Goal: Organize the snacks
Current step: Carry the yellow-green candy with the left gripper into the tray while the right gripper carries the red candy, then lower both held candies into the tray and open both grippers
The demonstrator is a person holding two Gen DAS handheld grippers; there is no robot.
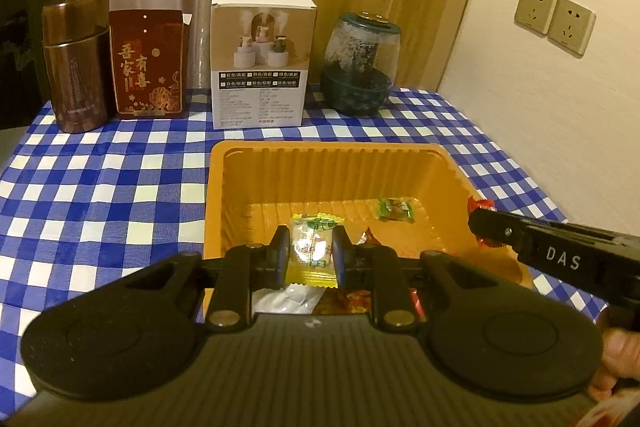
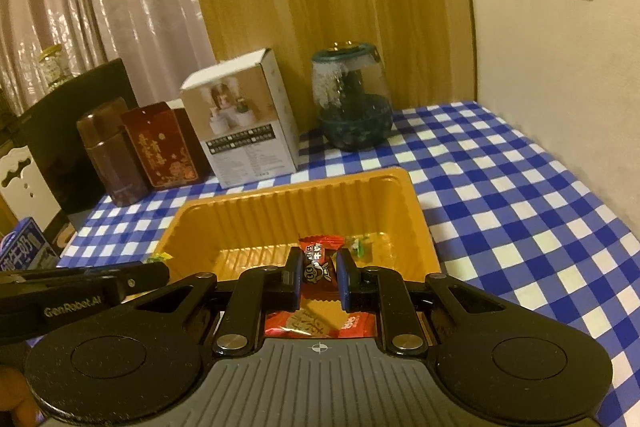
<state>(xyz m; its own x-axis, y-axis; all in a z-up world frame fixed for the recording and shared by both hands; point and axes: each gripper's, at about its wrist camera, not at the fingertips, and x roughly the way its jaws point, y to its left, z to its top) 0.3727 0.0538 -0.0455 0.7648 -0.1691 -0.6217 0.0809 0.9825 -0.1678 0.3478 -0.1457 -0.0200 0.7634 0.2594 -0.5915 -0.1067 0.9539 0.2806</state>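
Left tongs (image 1: pixel 310 255) clenched on a small yellow-and-green wrapped candy (image 1: pixel 310 245), held upright between the pads over the near end of the orange ribbed plastic tray (image 1: pixel 332 163). Right tongs (image 2: pixel 318 277) clenched on a red foil-wrapped candy with white lettering (image 2: pixel 318 259), also over the tray's near end. Right tongs visible in the left wrist view at the tray's right rim, red wrapper sticking out at the tip.

Tray sits on the blue-and-white checked table (image 1: pixel 100 195). Inside it: a green-wrapped candy (image 1: pixel 394 209) lying loose on the floor toward the far right, more red and white wrappers (image 1: pixel 304 301) at the near end under the tongs.

Along the table's back edge, well apart from the tray: brown cylindrical tin (image 1: pixel 76 67), dark red printed gift box (image 1: pixel 148 63), white product carton (image 1: pixel 262 59), clear jar with teal lid and base (image 1: pixel 360 63). All upright.
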